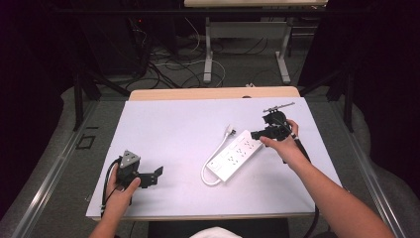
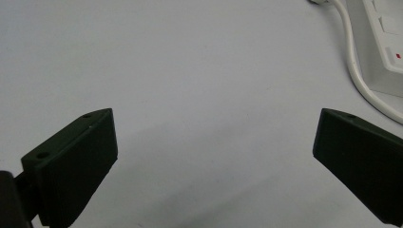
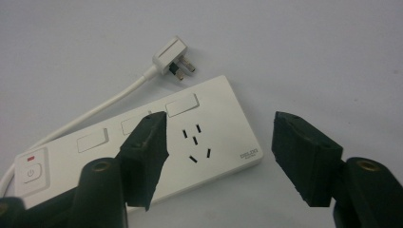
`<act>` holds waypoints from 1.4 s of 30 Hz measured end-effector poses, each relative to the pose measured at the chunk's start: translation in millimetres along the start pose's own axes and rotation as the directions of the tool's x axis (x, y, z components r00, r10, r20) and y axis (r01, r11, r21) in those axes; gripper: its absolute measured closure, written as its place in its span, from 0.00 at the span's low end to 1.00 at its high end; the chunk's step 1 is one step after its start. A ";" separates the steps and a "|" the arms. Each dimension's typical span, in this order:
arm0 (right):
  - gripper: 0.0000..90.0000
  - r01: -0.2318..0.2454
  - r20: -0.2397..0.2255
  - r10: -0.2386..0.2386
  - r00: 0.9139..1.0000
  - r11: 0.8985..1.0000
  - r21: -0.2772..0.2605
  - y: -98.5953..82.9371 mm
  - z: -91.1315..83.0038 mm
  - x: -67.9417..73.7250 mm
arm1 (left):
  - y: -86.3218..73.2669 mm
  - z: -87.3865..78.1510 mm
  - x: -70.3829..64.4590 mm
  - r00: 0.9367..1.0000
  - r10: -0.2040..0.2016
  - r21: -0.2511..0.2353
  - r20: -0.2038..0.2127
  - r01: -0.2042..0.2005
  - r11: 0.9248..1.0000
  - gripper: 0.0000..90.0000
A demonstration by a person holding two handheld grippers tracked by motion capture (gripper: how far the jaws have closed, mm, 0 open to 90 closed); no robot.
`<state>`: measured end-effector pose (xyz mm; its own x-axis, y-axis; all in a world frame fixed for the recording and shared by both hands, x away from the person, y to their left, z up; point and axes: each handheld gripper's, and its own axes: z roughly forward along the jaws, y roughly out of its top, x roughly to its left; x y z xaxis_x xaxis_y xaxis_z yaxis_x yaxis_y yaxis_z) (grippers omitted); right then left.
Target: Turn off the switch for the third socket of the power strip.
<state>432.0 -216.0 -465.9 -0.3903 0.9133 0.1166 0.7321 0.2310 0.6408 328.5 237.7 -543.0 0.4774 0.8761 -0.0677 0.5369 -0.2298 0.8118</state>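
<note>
A white power strip [image 1: 236, 154] lies slantwise on the white table sheet, right of centre. Its cord [image 1: 209, 174] loops round the near end and runs up the left side to the plug [image 1: 229, 130]. In the right gripper view the strip [image 3: 209, 142] shows its sockets and a power button, with the plug [image 3: 173, 57] lying beyond it. My right gripper [image 1: 258, 135] hovers open over the strip's far end, one jaw above the strip, the other past its end [image 3: 219, 156]. Near the front left stands my left gripper [image 1: 157, 173], open over bare sheet [image 2: 214, 166], well away from the strip.
The white sheet [image 1: 163, 129] covers most of the wooden table [image 1: 208, 93]. The strip's cord [image 2: 354, 66] and a corner of the strip [image 2: 385, 42] appear at the upper right of the left gripper view. Behind the table are desk legs and floor cables [image 1: 188, 69].
</note>
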 end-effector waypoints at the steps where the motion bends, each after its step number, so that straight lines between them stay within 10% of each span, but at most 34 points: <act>1: 0.45 0.000 0.004 0.000 1.000 1.000 -0.001 0.8 1.2 0.0 | -0.2 0.2 -0.4 1.000 -0.008 -0.001 0.003 0.008 1.000 0.01; 17: 0.68 -0.011 -0.018 0.012 1.000 0.999 0.032 11.7 21.1 5.7 | -0.6 0.6 -0.1 1.000 -0.008 -0.007 -0.003 0.008 1.000 0.01; 42: 0.72 -0.051 -0.041 0.053 0.998 0.997 0.053 18.5 57.7 15.3 | -0.6 0.6 0.9 1.000 -0.008 0.007 0.002 0.008 1.000 0.01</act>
<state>471.8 -178.4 -496.0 -0.3735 0.9098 0.1811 0.7795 0.2021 0.5929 329.0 238.3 -543.8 0.4745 0.8771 -0.0749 0.5454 -0.2261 0.8071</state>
